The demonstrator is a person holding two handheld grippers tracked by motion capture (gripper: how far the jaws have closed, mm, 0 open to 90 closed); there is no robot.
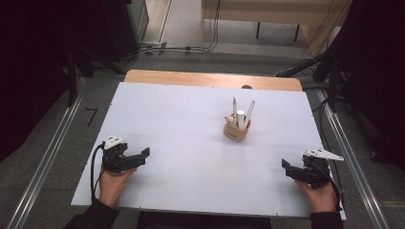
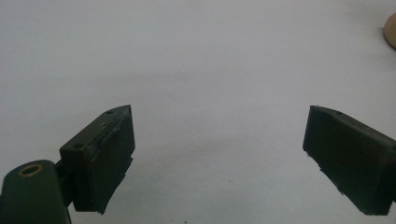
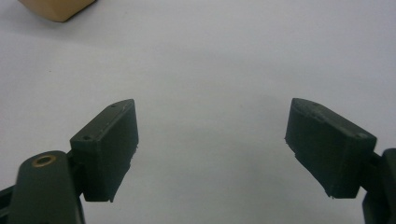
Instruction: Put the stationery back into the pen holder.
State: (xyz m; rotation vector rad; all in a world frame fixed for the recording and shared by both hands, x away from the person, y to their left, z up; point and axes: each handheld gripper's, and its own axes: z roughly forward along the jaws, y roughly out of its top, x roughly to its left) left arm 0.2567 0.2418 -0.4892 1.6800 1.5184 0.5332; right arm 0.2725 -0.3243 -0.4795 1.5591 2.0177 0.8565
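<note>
A small tan wooden cup (image 1: 236, 130) stands upright on the white tabletop (image 1: 191, 124), right of centre, holding a few white pens and a small pale object. My left gripper (image 1: 143, 156) rests near the front left edge, open, jaws wide apart over bare white surface (image 2: 215, 116). My right gripper (image 1: 285, 167) sits near the front right edge, also open with nothing between its jaws (image 3: 210, 116). A tan corner of the cup (image 2: 391, 30) shows at the right edge of the left gripper view; its base (image 3: 58, 8) sits at the top left of the right gripper view.
The white sheet covers a wooden table whose bare far edge (image 1: 210, 78) shows at the back. Metal rails (image 1: 47, 157) run along both sides on the grey floor. Cables and a wooden bench (image 1: 267, 12) lie beyond the table.
</note>
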